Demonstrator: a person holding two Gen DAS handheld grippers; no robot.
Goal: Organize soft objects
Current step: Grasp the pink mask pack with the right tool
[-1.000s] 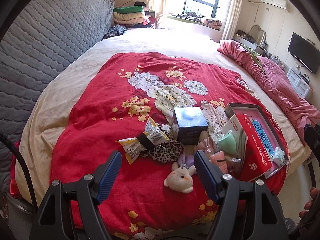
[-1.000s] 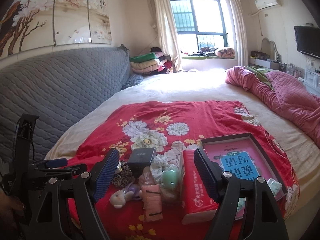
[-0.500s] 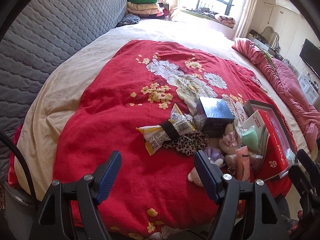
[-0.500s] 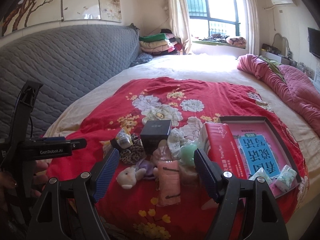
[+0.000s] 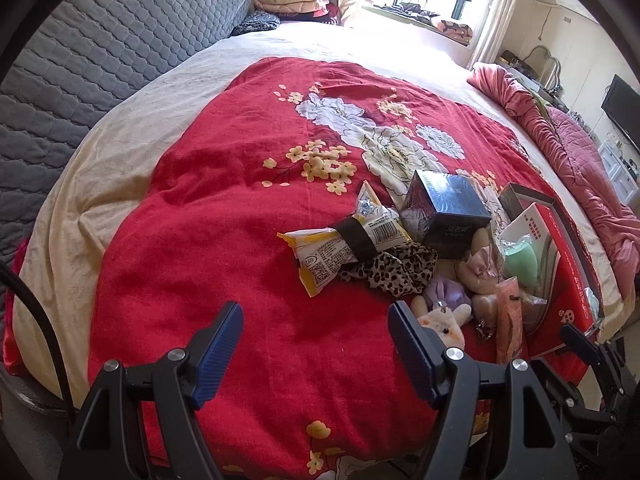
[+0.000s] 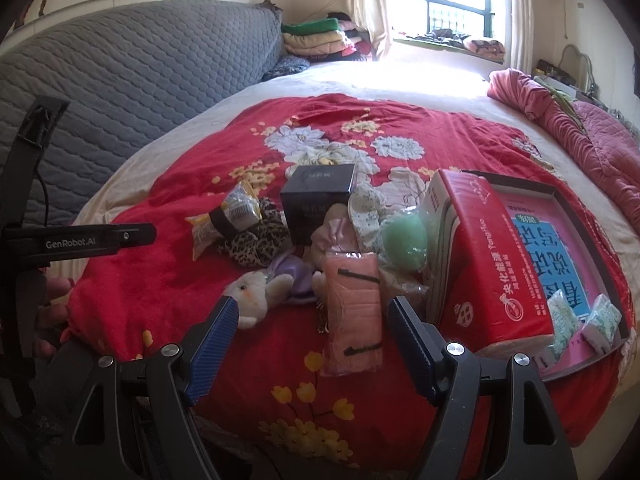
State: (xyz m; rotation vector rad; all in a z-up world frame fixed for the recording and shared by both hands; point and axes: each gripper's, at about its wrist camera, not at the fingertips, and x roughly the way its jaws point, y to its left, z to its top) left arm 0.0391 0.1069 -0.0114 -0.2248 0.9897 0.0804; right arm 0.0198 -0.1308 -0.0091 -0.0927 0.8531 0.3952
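At the near edge of the red floral bedspread, left gripper and right gripper hang agape, empty. Just beyond: fuzzy plush rabbit, crinkly pink packet, leopard scrunchie, glossy black box. Right, a shallow tray holds two small tissue packs.

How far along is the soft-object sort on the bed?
Barely started. Done: only two small white packets lie in the tray. In hand: nothing; left gripper and right gripper are open and empty above the red quilt. Left: plush rabbit, leopard scrunchie, pink pouch and green sponge remain piled.
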